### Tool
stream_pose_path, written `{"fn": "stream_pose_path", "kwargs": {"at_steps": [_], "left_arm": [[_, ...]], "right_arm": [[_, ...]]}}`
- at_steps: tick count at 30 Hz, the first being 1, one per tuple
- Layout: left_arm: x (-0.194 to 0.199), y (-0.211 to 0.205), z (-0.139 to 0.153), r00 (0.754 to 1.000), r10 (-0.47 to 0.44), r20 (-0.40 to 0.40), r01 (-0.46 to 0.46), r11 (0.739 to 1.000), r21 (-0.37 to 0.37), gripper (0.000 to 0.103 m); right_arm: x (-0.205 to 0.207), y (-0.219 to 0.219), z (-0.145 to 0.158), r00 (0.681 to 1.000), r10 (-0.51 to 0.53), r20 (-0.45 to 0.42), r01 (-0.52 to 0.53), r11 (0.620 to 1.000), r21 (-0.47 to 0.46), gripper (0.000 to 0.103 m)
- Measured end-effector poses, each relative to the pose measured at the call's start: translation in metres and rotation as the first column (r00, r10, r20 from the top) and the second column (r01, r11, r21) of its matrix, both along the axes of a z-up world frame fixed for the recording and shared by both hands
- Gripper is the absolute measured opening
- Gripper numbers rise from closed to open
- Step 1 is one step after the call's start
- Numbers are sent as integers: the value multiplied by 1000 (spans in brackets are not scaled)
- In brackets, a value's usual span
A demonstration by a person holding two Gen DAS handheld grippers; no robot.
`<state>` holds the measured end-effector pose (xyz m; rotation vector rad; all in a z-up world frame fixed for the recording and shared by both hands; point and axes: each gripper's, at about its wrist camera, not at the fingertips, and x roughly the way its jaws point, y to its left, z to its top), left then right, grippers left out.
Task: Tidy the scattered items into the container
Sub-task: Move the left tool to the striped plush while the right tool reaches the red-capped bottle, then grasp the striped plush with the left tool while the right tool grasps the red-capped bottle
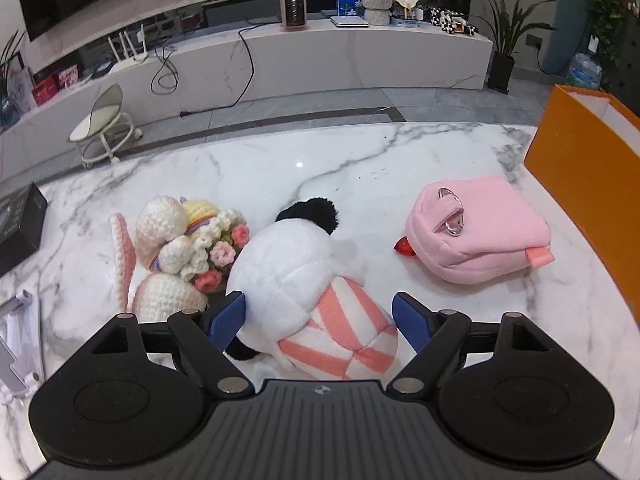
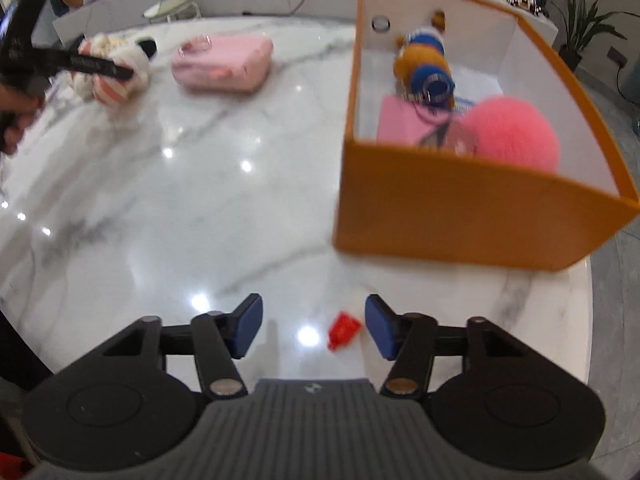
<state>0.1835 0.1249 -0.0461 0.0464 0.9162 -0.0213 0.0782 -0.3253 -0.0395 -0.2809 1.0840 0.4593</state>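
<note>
Plush toy [image 1: 304,292] sits low-center between the left gripper's [image 1: 320,322] open fingers; close squarely on its striped body. Right gripper [image 2: 314,326] hangs open, empty.

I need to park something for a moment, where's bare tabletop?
Bare marble table lies between the orange cardboard box and the pink fabric pouch. It is crowded where the striped white plush toy meets the crocheted bunny.
</note>
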Motion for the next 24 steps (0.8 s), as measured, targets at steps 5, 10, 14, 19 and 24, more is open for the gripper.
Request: {"fn": "stream_pose_path", "kwargs": {"at_steps": [5,10,14,19,24], "left_arm": [[0,1,0,1000,-7,-9,7,1000,-6,94],[-1,10,-3,1000,-7,-30,5,999,-54,96],[-3,19,-13,997,-1,-79,-9,992,-127,95],[-1,33,-30,991,30,-130,-58,973,-223,84],[-1,29,-24,994,21,-106,-45,973,-226,69]], "right_arm": [[11,-4,-10,998,-54,-15,54,998,-37,50],[21,-4,-20,996,-83,-42,80,995,-57,39],[22,1,-23,996,-75,-45,71,995,-70,38],[23,7,-25,997,-57,-49,52,995,-87,25],[21,9,-25,998,-42,-53,38,996,-82,21]]}}
